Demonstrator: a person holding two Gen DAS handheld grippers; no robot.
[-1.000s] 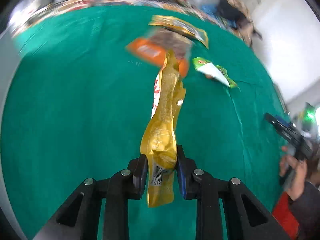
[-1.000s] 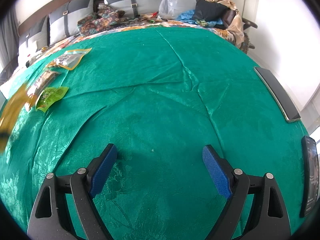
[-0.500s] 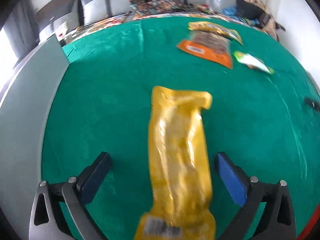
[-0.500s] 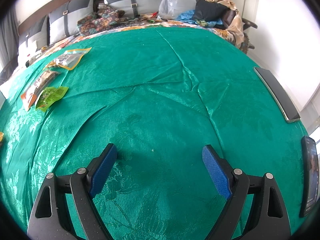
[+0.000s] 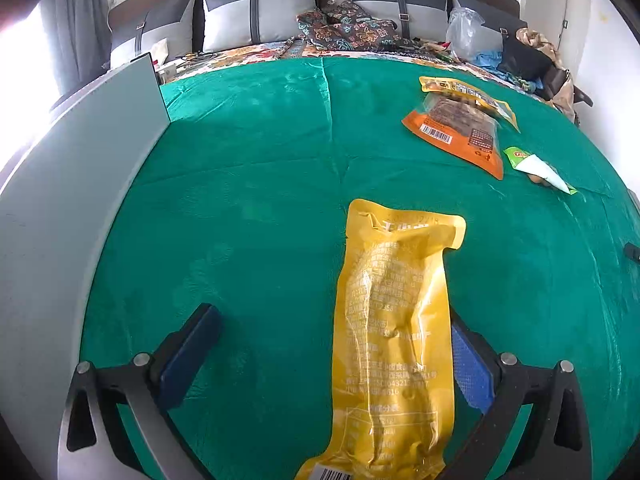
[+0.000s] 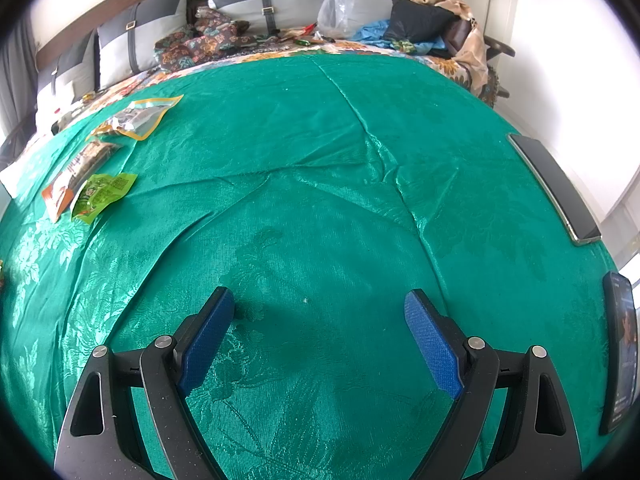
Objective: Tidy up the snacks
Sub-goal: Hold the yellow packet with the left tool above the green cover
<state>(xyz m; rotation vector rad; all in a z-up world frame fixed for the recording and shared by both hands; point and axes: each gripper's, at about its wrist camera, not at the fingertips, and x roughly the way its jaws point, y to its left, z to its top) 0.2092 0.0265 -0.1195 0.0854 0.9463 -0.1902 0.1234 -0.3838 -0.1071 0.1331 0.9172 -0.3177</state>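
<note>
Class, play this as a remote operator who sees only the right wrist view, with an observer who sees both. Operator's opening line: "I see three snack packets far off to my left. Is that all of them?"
Observer: No. A long yellow packet lies flat on the green cloth between the open fingers of the left gripper.
Operator: Is the left gripper holding it?
Observer: No, its jaws stand wide apart, though the packet lies close against the right finger.
Operator: Anything else on that side?
Observer: A grey panel stands along the cloth's left edge.
</note>
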